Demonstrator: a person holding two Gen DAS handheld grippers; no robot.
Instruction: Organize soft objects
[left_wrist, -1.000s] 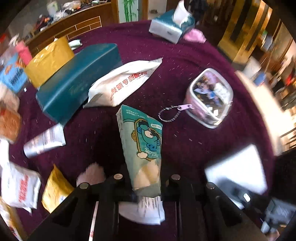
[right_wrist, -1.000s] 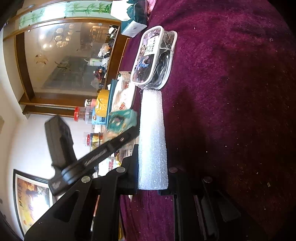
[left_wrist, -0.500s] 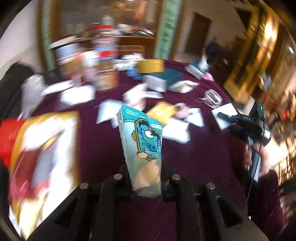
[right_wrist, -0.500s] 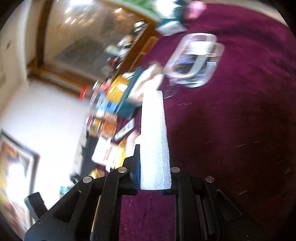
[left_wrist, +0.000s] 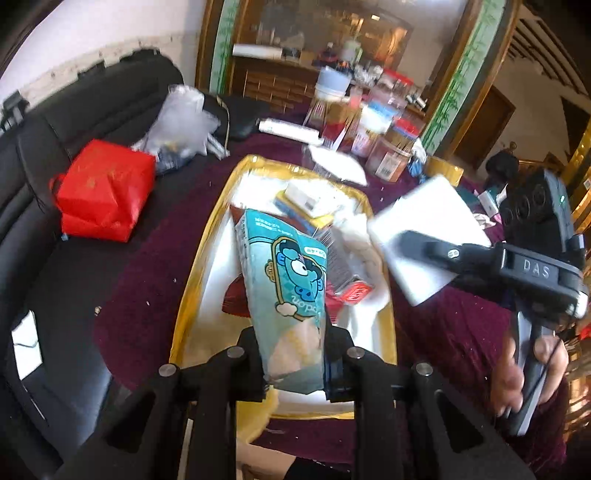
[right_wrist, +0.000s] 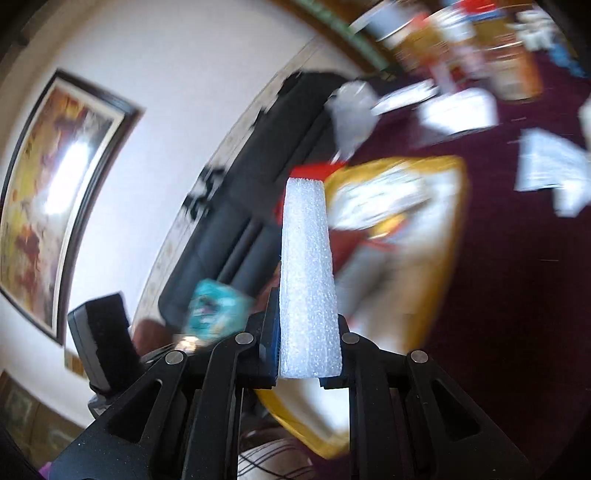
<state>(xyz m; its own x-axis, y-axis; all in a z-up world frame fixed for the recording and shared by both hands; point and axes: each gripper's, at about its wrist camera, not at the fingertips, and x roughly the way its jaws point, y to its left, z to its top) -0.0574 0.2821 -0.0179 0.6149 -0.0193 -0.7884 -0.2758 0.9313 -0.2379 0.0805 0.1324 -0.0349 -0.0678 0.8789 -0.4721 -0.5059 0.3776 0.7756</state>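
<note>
A teal tissue pack (left_wrist: 284, 280) with a blue cartoon figure stands upright between the pads of my left gripper (left_wrist: 291, 354), whose jaws are opening slightly while still pressing on it. It hangs over a yellow-rimmed box (left_wrist: 195, 258) lined in white, which holds several soft items. My right gripper (right_wrist: 308, 354) grips a white foam sheet (right_wrist: 306, 266) edge-on, its jaws easing open a little. The foam sheet (left_wrist: 424, 229) hovers at the box's right rim in the left wrist view. The tissue pack (right_wrist: 214, 306) shows blurred at lower left in the right wrist view, with the box (right_wrist: 454, 236) beyond the foam.
A red gift bag (left_wrist: 103, 188) and a clear plastic bag (left_wrist: 184, 118) sit left of the box beside a black sofa (left_wrist: 55, 147). Jars and packets (left_wrist: 369, 122) crowd the purple table's far side. A hand (left_wrist: 517, 373) holds the right gripper's handle.
Both grippers swung away from the cluttered table middle to the yellow-rimmed box, carrying the tissue pack and the foam sheet. The right gripper has rolled, so its view now faces the wall and sofa.
</note>
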